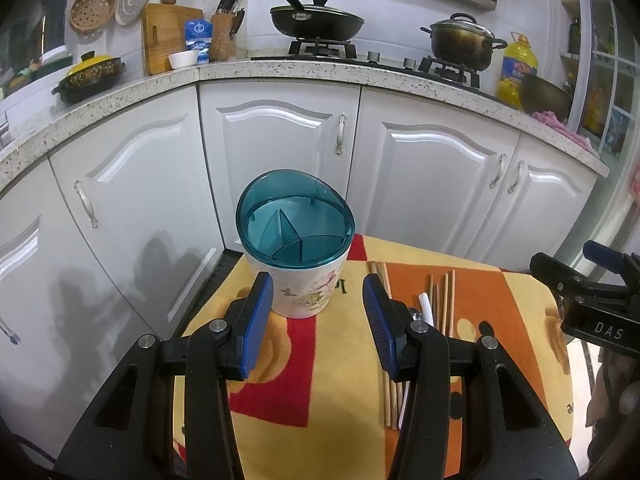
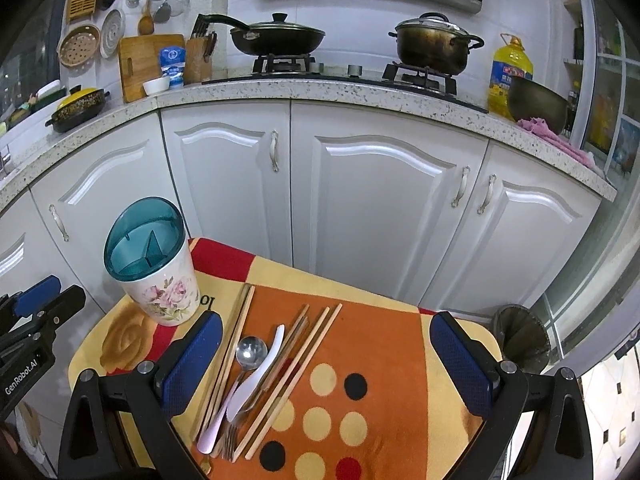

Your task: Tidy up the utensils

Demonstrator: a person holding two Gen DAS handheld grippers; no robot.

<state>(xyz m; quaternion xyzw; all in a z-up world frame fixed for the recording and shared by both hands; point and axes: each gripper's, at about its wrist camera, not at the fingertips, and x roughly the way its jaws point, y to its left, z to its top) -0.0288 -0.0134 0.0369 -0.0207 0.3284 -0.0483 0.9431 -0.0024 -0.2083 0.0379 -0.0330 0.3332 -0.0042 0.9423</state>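
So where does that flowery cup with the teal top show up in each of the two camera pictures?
Left wrist view: the utensil holder stands at centre, just beyond the open left gripper.
Right wrist view: it stands at left, at the mat's far corner.
Shared landmark: the black frying pan on the stove.

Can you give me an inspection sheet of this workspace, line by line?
Surface: small table under a patterned cloth.
Job's things: floral utensil holder, teal divided top, empty; chopsticks, spoon, white utensil and fork loose on the cloth.
Clutter: nothing seen.
Grippers: left gripper open facing the holder; right gripper open above the utensils.
Cables: nothing seen.
Surroundings: white cabinets, stove with pan and pot.
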